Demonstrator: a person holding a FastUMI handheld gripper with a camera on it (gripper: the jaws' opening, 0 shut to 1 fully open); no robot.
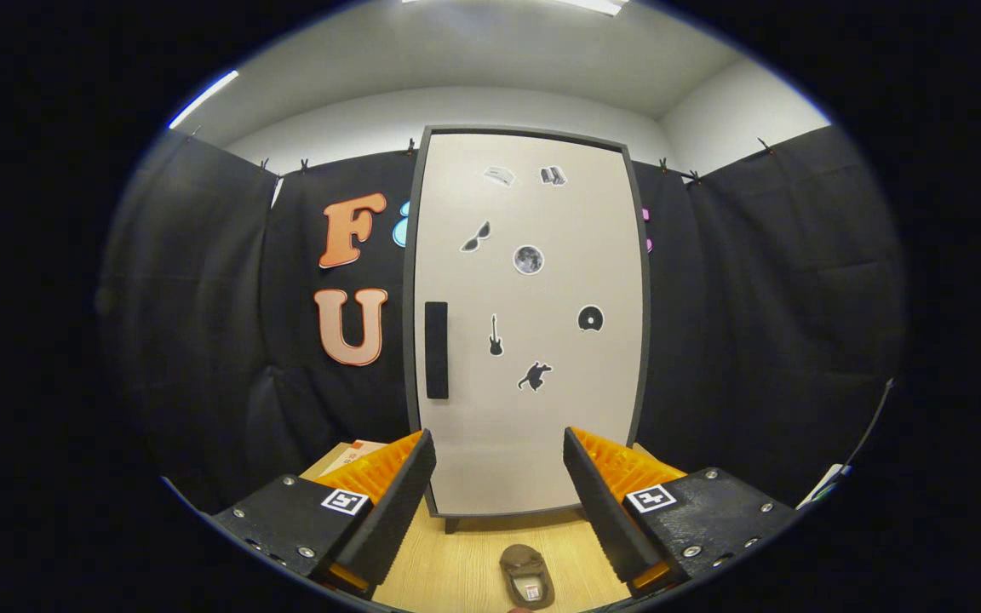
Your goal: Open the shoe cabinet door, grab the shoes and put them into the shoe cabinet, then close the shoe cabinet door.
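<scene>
We hold the gripper (499, 455) spread wide open, its two ridged fingers (392, 502) standing well apart with nothing between them, aimed straight at the tall off-white shoe cabinet with a dark grey frame (533, 409). The cabinet's flat pale door (542, 289) is shut, sitting flush inside the frame, and it stands upright on short dark legs on the light wooden table top (465, 570) against the black cloth wall (763, 323) of the booth. Along the door's left edge we see a narrow upright black rectangular handle (436, 350), beyond the left finger and a little above its tip. Several small stickers dot the door: a pair of sunglasses (475, 237), a round grey moon-like disc (528, 260), a black guitar (496, 335), a dark round badge (590, 318) and a black animal-like shape (535, 375), plus two small ones near the top that are too small for us to make out. Low between the fingers, close to us and well short of the cabinet's foot, a small brown slipper-like shoe (527, 575) lies on the wood with its opening facing up and a pale label showing inside. Behind the left finger an orange and white cardboard box (352, 453) rests on the table beside the cabinet, mostly hidden.
</scene>
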